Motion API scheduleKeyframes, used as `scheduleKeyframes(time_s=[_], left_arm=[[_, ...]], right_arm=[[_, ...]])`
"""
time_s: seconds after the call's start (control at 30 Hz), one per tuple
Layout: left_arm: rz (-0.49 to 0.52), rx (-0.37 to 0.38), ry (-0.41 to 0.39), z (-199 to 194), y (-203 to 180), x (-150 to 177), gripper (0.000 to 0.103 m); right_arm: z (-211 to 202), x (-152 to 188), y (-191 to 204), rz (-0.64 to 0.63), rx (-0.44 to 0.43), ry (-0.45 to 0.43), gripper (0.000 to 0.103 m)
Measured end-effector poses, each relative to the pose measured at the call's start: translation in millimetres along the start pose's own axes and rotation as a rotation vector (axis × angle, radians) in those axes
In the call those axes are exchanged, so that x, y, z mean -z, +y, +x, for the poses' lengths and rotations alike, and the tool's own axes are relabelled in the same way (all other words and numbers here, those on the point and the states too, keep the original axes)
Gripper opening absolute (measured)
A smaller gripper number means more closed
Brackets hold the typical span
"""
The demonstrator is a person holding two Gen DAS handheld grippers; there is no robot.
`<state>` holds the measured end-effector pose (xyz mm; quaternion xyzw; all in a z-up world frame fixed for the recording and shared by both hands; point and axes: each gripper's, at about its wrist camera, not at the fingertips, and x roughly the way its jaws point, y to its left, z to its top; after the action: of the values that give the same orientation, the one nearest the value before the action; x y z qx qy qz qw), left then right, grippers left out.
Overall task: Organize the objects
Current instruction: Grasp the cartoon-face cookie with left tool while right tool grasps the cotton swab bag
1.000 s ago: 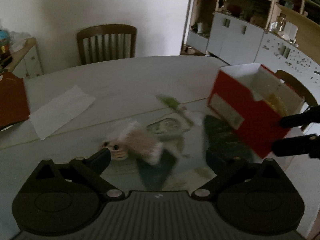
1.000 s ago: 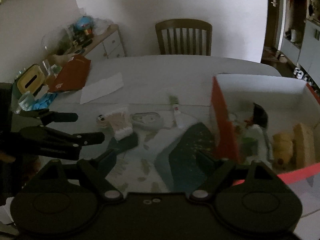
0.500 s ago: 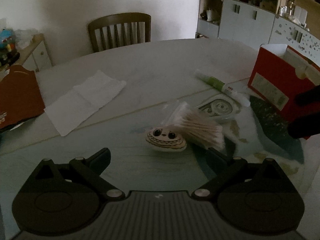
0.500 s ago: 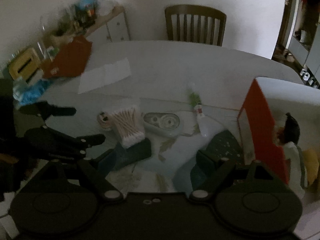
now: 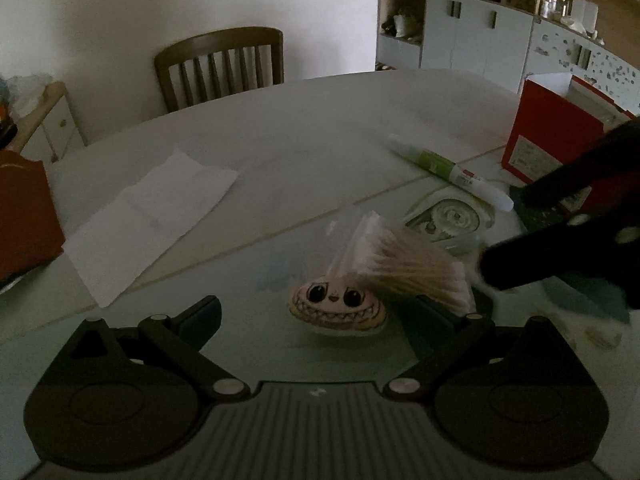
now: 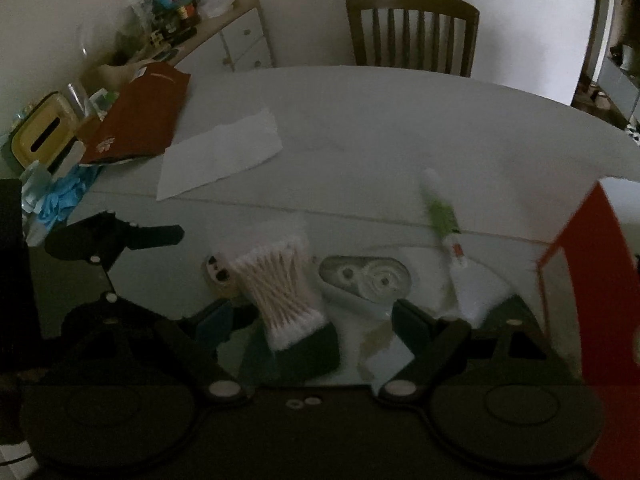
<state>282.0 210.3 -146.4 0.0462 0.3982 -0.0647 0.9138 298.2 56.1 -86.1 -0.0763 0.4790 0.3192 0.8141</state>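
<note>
A clear bag of cotton swabs (image 6: 280,284) lies on the table between the spread fingers of my right gripper (image 6: 318,320), which is open just above it. The bag (image 5: 400,264) leans on a small flat toy with a grinning face (image 5: 338,306). That toy sits right in front of my open left gripper (image 5: 318,312). Right of the swabs are a correction tape dispenser (image 6: 368,280) and a green and white tube (image 6: 442,216). The red box (image 6: 588,260) stands at the far right. The right gripper's fingers (image 5: 560,248) reach in from the right in the left wrist view.
A white paper sheet (image 6: 220,156) lies further back on the left, beside a dark red bag (image 6: 140,116). A yellow tissue box (image 6: 40,132) and blue gloves (image 6: 64,196) crowd the left edge. A wooden chair (image 6: 412,28) stands behind the table.
My right gripper has swung left from the red box to over the cotton swabs. My left gripper has closed in on the face toy. Both have stayed open.
</note>
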Motion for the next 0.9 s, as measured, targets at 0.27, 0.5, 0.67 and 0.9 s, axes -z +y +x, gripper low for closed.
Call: scheduleKeyframes(time_s=[0.27, 0.5, 0.67, 0.9], left_arm=[[0.01, 0.012, -0.017, 8, -2, 0, 0.102], [0.007, 0.048, -0.031, 10, -3, 1, 0.1], [-0.001, 0.077, -0.029, 11, -4, 2, 0.079], [-0.043, 0.069, -0.023, 10, -1, 6, 0.053]], right_arm=[[27, -10, 2, -0.009, -0.017, 0.029, 0.086], [38, -12, 3, -0.036, -0.014, 0.045, 0.084], [40, -12, 7, -0.063, -0.016, 0.042, 0.078], [40, -15, 11, -0.079, -0.019, 0.034, 0.052]])
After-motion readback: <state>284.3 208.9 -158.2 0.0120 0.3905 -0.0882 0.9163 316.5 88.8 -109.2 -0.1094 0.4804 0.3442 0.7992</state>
